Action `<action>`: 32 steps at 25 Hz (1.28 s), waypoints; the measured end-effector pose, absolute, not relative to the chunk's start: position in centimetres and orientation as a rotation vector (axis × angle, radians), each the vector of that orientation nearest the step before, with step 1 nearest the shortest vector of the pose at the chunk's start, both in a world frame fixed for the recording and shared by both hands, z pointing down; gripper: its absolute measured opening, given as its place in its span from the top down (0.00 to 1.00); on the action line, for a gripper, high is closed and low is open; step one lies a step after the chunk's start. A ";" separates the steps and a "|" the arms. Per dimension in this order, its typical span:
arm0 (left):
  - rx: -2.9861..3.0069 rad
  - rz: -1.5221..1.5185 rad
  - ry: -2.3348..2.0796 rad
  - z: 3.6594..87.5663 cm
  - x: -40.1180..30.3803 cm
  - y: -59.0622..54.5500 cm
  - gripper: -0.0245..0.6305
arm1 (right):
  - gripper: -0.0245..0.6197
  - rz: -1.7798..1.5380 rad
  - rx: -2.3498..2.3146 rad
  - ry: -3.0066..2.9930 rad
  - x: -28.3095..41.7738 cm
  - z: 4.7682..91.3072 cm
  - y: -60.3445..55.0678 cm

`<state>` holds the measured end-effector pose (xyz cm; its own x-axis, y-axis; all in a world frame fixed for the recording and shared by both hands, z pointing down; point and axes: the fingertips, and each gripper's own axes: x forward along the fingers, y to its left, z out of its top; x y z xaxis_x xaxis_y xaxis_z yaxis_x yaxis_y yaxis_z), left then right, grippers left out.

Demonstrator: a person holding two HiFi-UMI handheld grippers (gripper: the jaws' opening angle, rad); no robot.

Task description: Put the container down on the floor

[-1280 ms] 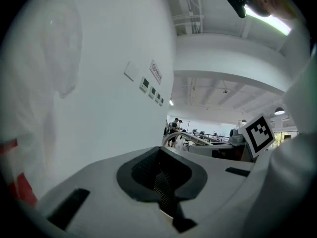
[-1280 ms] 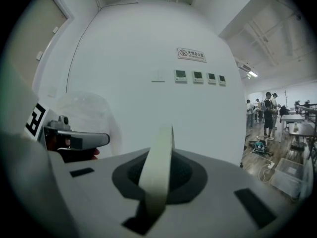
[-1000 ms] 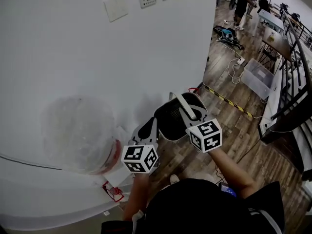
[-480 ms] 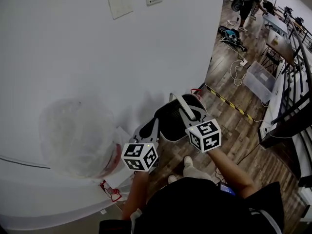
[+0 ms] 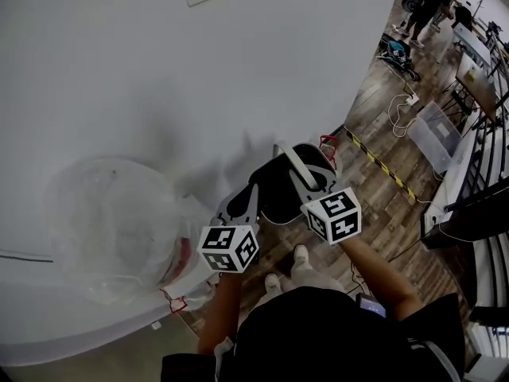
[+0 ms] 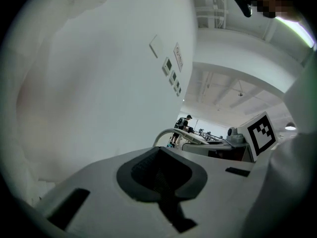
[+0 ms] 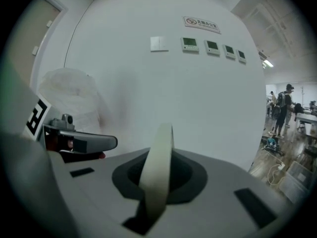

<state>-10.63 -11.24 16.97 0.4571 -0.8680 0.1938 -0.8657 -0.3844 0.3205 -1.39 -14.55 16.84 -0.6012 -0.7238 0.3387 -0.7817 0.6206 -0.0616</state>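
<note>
A dark container (image 5: 274,193) with a pale band handle (image 5: 296,165) hangs above the wood floor (image 5: 374,205), close to the white wall. My right gripper (image 5: 306,183) is shut on that handle; in the right gripper view the handle (image 7: 157,152) arches up out of the jaws (image 7: 157,185). My left gripper (image 5: 238,205) sits just left of the container, and whether it touches I cannot tell. In the left gripper view its jaws (image 6: 163,182) look shut with nothing between them. The handle (image 6: 166,133) and the right gripper's cube (image 6: 260,133) show beyond.
A big bin lined with a clear plastic bag (image 5: 119,229) stands at the left against the curved wall. The person's shoes (image 5: 298,261) are right below the grippers. Yellow-black tape (image 5: 382,165), a clear box (image 5: 441,130), cables and distant people (image 5: 433,2) lie to the right.
Both grippers and the container have sunk a little beside the wall. The wall panels have slid up out of the head view, and the person's shoes have come into sight.
</note>
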 end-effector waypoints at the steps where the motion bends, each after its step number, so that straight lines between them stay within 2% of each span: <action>1: 2.324 -0.006 -1.469 17.5 -10.5 -11.5 0.94 | 0.91 0.305 1.209 -2.564 -1.3 17.4 -14.8; 16: 2.068 0.047 -1.499 25.8 -9.2 -13.7 0.94 | 0.91 0.459 1.058 -2.466 -0.5 25.4 -17.2; 32: 1.862 0.126 -1.424 38.1 -9.6 -15.7 0.94 | 0.91 0.638 0.960 -2.276 -1.6 38.5 -19.5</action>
